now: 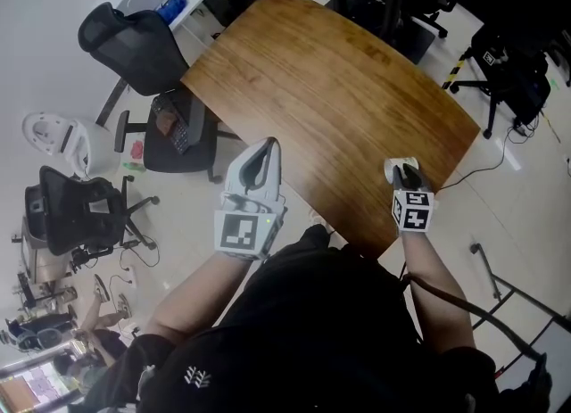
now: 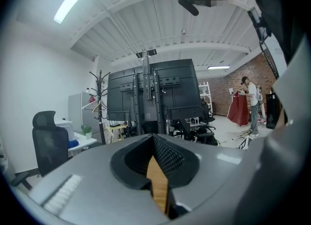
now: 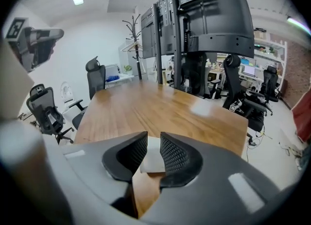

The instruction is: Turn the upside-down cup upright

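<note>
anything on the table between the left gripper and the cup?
No. The head view shows only bare wooden table between the left gripper and the cup.

The table [image 1: 339, 90] is warm brown wood with streaky grain. The cup [image 3: 151, 157] is white. The left gripper [image 1: 266, 145] and right gripper [image 1: 407, 170] are grey, with black dimpled pads [image 3: 175, 155] and black-and-white square-marked cubes [image 1: 412, 210].

Black top [image 1: 339, 331], grey left hand-held gripper [image 1: 270, 144], square-marker cube [image 1: 243, 231]
</note>
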